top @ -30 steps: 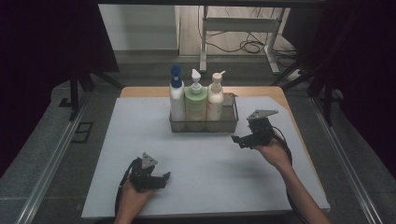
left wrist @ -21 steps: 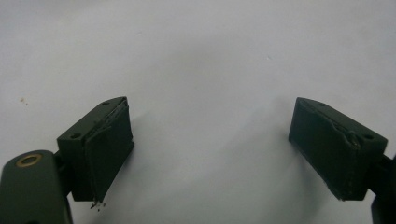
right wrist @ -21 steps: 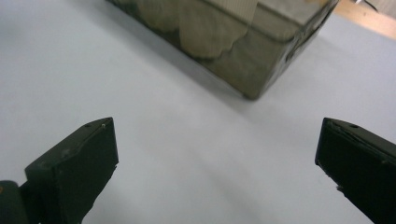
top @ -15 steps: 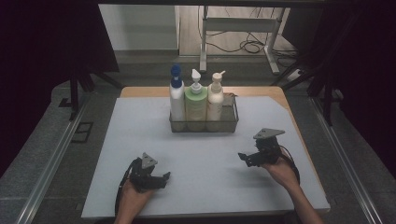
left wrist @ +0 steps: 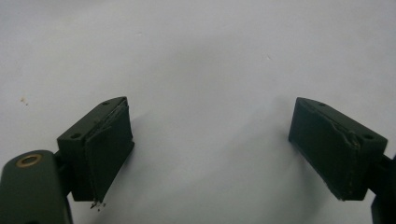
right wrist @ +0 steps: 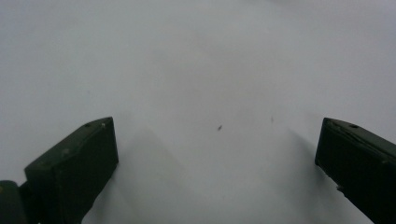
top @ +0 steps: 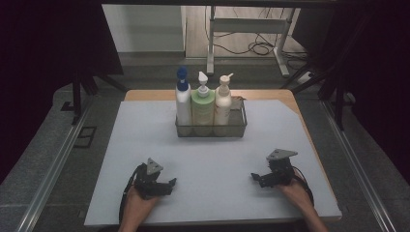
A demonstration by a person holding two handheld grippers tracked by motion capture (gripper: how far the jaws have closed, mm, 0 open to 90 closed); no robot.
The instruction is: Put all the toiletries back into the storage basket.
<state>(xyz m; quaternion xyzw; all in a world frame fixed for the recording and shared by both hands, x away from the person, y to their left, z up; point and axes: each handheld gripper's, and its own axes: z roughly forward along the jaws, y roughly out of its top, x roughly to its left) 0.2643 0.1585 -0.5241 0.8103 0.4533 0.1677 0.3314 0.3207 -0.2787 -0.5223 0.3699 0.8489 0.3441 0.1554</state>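
A pale, matte mat (top: 145, 145) covers the table across mid-frame. At upper centre a dark wire basket (top: 211, 131) holds 3 plastic bottles in a row: white w/ blue cap (top: 183, 99), green pump (top: 202, 104), cream pump (top: 223, 101); labels too small to read. Lower left, the left gripper (top: 170, 182) rests on the mat, jaws wide, nothing between. Lower right, the right gripper (top: 255, 177), same: jaws wide, bare mat between.

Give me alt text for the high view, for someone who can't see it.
Three pump bottles stand upright in a wire basket at the far middle of a pale grey mat. Near the front edge, the left hand-held gripper and right hand-held gripper rest low, apart from each other, each with nothing between its jaws.
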